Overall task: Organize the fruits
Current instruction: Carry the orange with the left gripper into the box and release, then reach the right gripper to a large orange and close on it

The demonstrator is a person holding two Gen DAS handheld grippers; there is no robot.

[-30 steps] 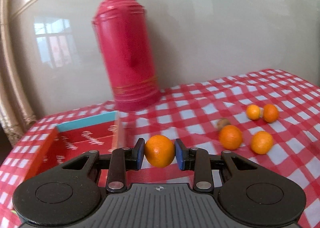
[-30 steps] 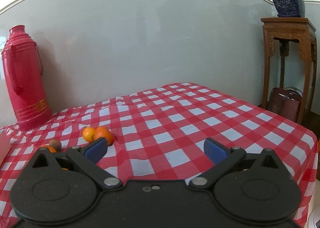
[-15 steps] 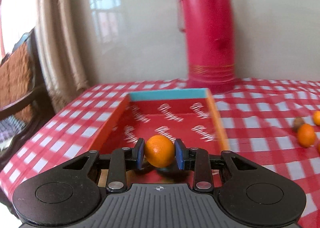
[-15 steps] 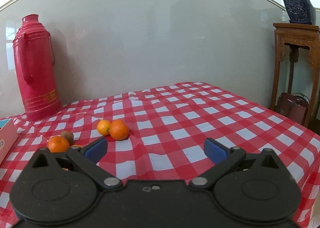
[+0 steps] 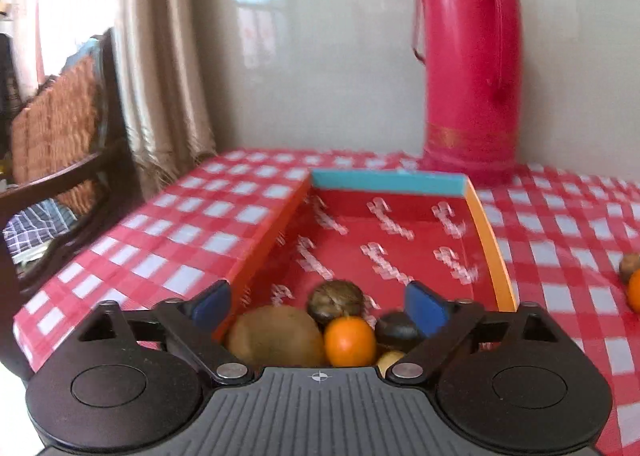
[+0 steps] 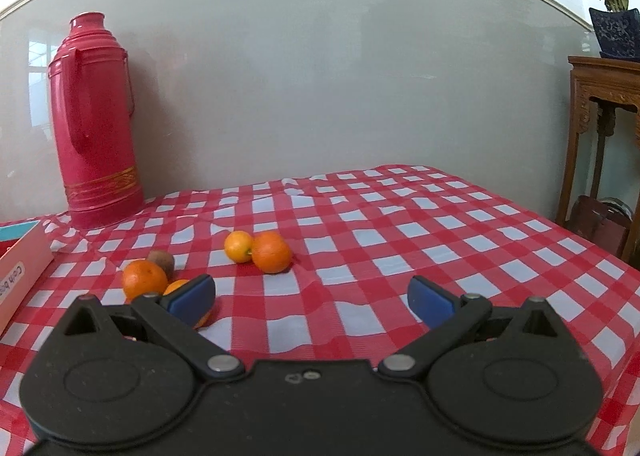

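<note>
We hold our left gripper (image 5: pixel 318 306) over the near end of a red cardboard box (image 5: pixel 490 240), its blue-padded jaws opening wide and clear of the fruit. Between them, down in the box, a small orange (image 5: pixel 350 340) lies beside a kiwi (image 5: pixel 276 336), a walnut (image 5: pixel 336 299) and a dark round fruit (image 5: pixel 397 330). Our right gripper (image 6: pixel 312 298) hangs open and empty over the red checked tablecloth (image 6: pixel 400 232). Loose oranges (image 6: pixel 272 252) rest on the cloth near a red thermos (image 6: pixel 96 119).
</note>
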